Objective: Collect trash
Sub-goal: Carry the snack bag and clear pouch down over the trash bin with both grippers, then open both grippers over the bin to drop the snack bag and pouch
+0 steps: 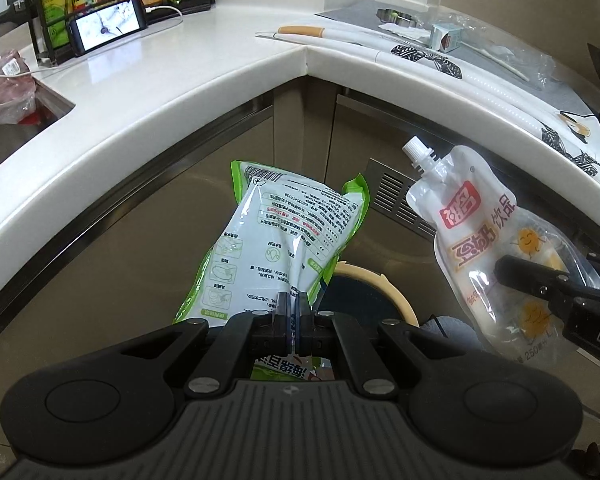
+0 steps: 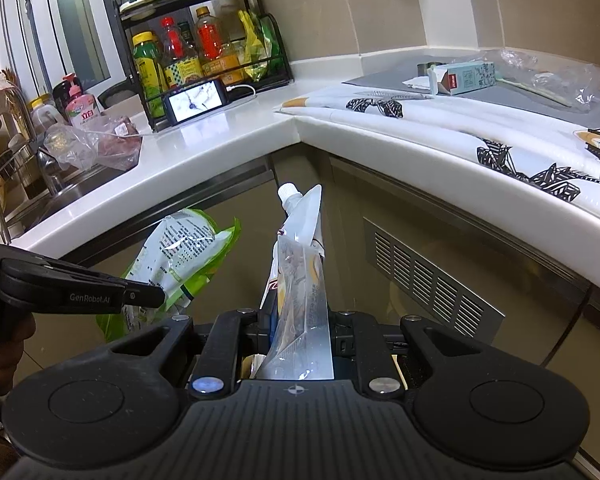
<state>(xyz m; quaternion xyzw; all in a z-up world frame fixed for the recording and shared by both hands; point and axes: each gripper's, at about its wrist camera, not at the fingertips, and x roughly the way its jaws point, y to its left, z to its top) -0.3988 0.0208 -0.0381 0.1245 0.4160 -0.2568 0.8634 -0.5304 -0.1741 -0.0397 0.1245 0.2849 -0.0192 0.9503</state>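
White stone countertop [image 1: 148, 92] wraps the corner of the kitchen, with brown cabinet doors [image 1: 100, 248] below it and a vent grille [image 2: 432, 280] set in the right-hand one. Down by the floor, a round bin [image 1: 396, 296] with a pale rim shows just beyond the left gripper, partly hidden.

The green-and-white food packet [image 1: 276, 240] hangs in front of the cabinets, pinched at its lower edge by the left gripper [image 1: 292, 304], whose jaws are clamped tight on the film. Beside it, to the right, the clear drink pouch [image 1: 488, 248] with its white spout up is clenched in the right gripper [image 2: 300, 320], jaws pressed on the pouch's lower body.

Both pieces of trash are off the counter and held above the bin area, so the carry-to-bin step looks to be in hand. The next move likely calls for bringing each one over the bin's mouth and releasing. More litter, a small carton [image 2: 460, 78] and crumpled plastic film [image 2: 548, 76], lies on the far counter.
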